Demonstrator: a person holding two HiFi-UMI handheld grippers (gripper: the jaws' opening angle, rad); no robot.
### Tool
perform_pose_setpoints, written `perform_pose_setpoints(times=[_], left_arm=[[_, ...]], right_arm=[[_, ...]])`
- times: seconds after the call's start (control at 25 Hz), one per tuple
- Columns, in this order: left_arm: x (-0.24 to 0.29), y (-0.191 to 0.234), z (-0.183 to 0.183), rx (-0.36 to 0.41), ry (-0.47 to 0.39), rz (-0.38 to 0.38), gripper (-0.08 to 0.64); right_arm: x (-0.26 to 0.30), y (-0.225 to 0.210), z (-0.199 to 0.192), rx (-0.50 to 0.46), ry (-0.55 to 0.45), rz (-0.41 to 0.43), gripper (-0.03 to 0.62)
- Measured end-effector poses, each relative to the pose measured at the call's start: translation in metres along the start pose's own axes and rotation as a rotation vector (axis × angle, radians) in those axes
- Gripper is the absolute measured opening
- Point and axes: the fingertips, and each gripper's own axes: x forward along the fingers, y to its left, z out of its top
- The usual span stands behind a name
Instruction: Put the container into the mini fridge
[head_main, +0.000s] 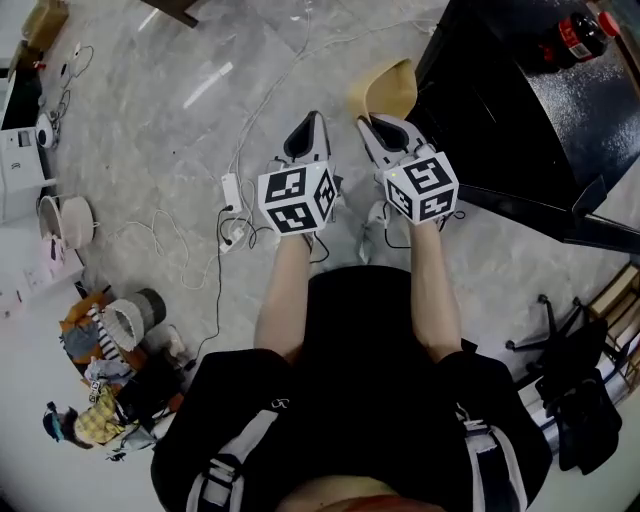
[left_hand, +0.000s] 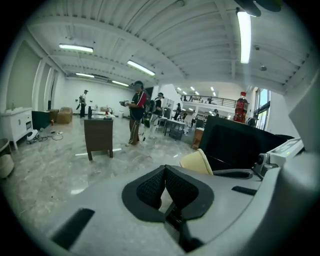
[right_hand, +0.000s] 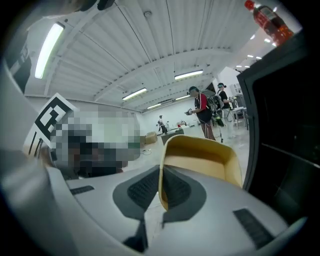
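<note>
A pale yellow container (head_main: 386, 88) is held out in front of me, over the marble floor. My right gripper (head_main: 384, 126) is shut on its near wall; the right gripper view shows the container (right_hand: 202, 156) clamped edge-on between the gripper's (right_hand: 161, 172) black pads. My left gripper (head_main: 311, 120) hangs beside it on the left, shut and empty (left_hand: 164, 170), with the container (left_hand: 196, 161) just to its right. The black mini fridge (head_main: 520, 110) stands at the upper right, close to the container, with a cola bottle (head_main: 580, 35) on top.
White cables and a power strip (head_main: 231, 190) lie on the floor ahead of the left gripper. White appliances (head_main: 20, 150) and a heap of clutter (head_main: 105, 370) sit at the left. A black stand (head_main: 570, 390) is at the right. People (left_hand: 136, 112) stand far off near a brown cabinet (left_hand: 98, 135).
</note>
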Motion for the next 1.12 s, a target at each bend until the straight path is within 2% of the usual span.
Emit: perform_pose_setpoints(times=[0.24,0.48,0.72,0.96,1.12], left_arm=[[0.016,-0.007,-0.030,0.020,0.074,-0.025,0.005],[0.018,-0.006,-0.042,0.037,0.100,-0.040,0.005],[0.013,0.006,-0.043,0.040,0.102,-0.015,0.005],[0.002,0.018,-0.045,0.044,0.105,0.019,0.005],[-0.007,0.026,-0.046,0.063,0.112,0.039,0.005]], right_arm=[[0.005,-0.013,-0.061,-0.071,0.180,-0.046,0.017],[-0.003,-0.038,-0.118,-0.156,0.383,-0.102,0.017],[-0.022,-0.112,-0.180,-0.281,0.587,-0.245,0.017],[-0.038,-0.170,-0.223,-0.379,0.730,-0.290,0.018],[-0.047,-0.204,-0.243,-0.397,0.792,-0.330,0.018]])
